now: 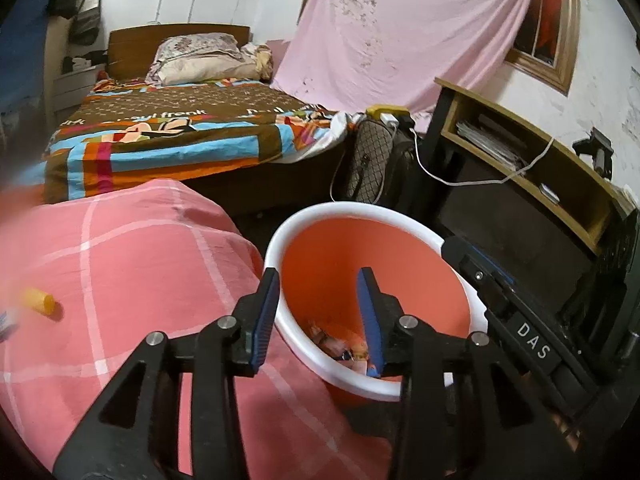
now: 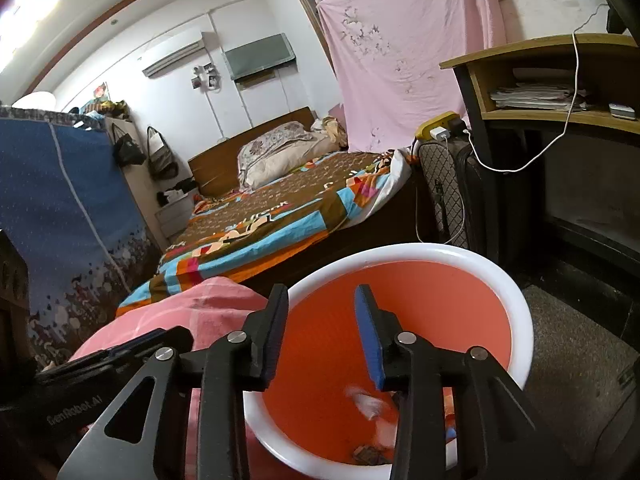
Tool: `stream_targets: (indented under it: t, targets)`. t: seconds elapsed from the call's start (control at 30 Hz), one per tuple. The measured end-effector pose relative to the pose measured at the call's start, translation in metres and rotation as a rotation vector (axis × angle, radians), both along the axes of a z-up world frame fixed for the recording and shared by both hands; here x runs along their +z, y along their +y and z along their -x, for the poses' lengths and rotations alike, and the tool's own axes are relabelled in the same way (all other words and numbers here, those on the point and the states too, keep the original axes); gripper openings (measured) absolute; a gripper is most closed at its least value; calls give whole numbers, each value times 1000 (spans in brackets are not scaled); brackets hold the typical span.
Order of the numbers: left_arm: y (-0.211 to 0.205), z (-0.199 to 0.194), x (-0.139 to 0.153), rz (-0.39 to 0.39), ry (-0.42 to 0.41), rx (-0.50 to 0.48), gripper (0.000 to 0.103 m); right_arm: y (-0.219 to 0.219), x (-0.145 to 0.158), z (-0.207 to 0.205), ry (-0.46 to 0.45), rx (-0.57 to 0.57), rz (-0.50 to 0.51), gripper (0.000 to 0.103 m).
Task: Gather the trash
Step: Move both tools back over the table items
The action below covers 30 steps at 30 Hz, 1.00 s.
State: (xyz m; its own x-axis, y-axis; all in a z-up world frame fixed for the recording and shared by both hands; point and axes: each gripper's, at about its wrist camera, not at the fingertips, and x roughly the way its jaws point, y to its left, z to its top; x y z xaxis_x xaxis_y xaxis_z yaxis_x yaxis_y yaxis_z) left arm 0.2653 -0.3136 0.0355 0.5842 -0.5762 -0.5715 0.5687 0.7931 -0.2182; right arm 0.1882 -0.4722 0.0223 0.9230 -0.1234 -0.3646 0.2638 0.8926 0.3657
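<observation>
An orange bin with a white rim (image 1: 360, 210) stands on the floor beside a pink checked cover (image 1: 132, 264). Crumpled wrappers (image 1: 340, 346) lie at its bottom. My left gripper (image 1: 318, 292) is open and empty above the bin's near edge. An orange cylindrical object (image 1: 42, 302) lies on the pink cover at far left. In the right wrist view my right gripper (image 2: 320, 308) is open and empty over the same bin (image 2: 516, 300). A blurred white scrap (image 2: 366, 400) is in the air inside the bin, above trash (image 2: 368, 456) at the bottom.
The right gripper's body (image 1: 532, 340) shows beside the bin in the left wrist view. A bed with a patterned quilt (image 1: 180, 132) lies behind. A dark bag (image 1: 372, 160) and a wooden desk (image 1: 560, 176) with a white cable stand at right.
</observation>
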Motion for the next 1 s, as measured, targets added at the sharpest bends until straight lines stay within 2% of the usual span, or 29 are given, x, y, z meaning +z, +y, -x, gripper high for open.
stream_targets:
  t: [0.13,0.27,0.4,0.43,0.47,0.53,0.6,0.7,0.8,0.83,1.0]
  targets:
    - [11,0,4,21,-19,42,30,0,3,2,-23,0,7,43]
    - [27,3,11,44,-52,89,38,6,9,4,-64,6,23,44]
    - [49,10,21,70,-113,149,52,15,17,6,-117,16,39,49]
    - [54,12,24,73,-130,162,56,18,19,7,-130,18,44,56]
    - [62,15,27,76,-154,182,58,20,21,7,-143,20,49,69]
    - [72,18,32,81,-186,210,66,27,26,10,-183,25,56,79]
    - [87,24,36,92,-223,247,72,34,32,14,-228,35,67,79]
    - [107,30,39,107,-262,302,91,47,39,18,-276,50,95,83]
    - [130,38,41,133,-309,367,90,62,45,20,-322,69,133,94]
    - [134,40,42,131,-317,380,90,68,46,21,-337,74,144,103]
    - [169,54,45,112,-390,466,90,91,53,23,-402,104,176,103]
